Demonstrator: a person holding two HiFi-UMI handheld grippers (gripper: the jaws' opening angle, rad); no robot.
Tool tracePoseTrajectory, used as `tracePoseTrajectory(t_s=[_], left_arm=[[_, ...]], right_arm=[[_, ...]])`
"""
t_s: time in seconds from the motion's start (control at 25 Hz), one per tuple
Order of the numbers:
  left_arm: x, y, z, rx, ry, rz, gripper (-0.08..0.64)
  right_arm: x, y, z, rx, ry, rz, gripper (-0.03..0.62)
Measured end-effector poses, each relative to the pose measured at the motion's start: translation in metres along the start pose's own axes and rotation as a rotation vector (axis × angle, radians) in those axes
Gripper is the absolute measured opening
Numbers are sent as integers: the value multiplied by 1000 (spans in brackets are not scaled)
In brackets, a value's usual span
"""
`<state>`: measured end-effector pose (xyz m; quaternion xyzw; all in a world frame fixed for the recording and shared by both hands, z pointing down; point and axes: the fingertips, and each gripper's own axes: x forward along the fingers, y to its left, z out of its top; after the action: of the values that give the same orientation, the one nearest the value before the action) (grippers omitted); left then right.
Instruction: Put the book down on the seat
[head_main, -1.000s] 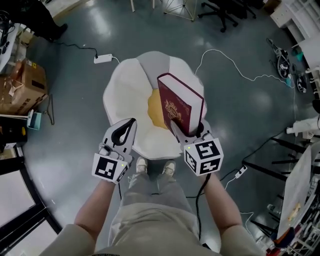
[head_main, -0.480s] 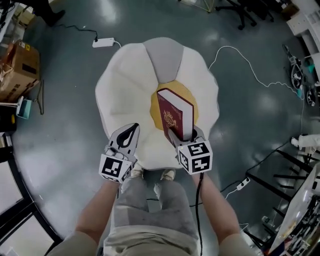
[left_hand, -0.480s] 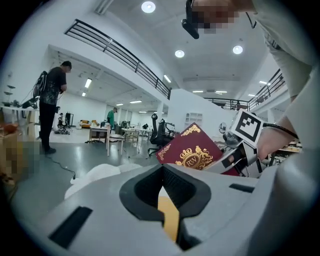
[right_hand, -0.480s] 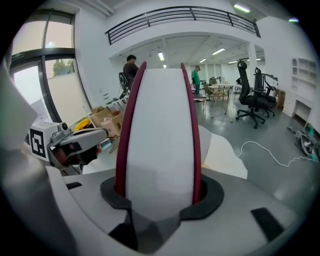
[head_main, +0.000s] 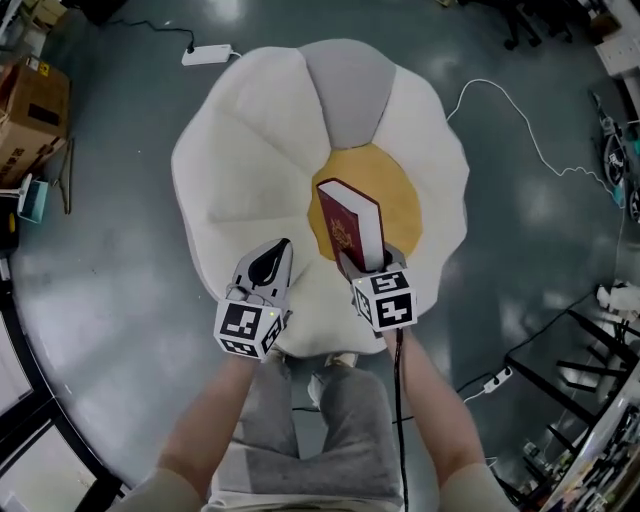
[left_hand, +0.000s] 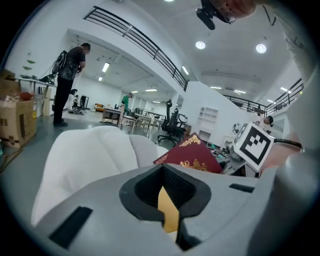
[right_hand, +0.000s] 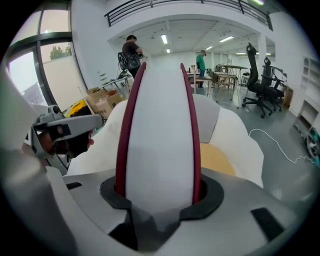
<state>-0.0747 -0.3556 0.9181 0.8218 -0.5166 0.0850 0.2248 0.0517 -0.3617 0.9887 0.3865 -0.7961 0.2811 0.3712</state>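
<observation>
The right gripper (head_main: 365, 262) clamps the lower end of the maroon hardcover book (head_main: 350, 225), one jaw on each cover. The book stands on end over the yellow centre (head_main: 400, 190) of the flower-shaped seat (head_main: 250, 150), toward its near edge; whether it touches the cushion cannot be told. The left gripper (head_main: 283, 245) hovers over the near white petal with its jaws together and nothing between them. To do this well, tip the book onto one cover first and let it lie flat on the yellow centre before the jaws part. If it is let go upright, the soft padding would probably let it topple.
</observation>
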Motion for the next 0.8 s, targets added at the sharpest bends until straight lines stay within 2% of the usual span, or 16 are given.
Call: tracePoseTrajectory(t_s=[0.44,0.72,0.8], left_arm=[[25,18,-61,16,77,7,3],[17,17,-73,38,85,-17,3],[13,16,-71,41,84,-20,3]], right_arm=[[102,-6,-67,-121,119,-21,213],[127,10,-79,-185,149,10,214],[126,24,-78,-189,151,44,257]])
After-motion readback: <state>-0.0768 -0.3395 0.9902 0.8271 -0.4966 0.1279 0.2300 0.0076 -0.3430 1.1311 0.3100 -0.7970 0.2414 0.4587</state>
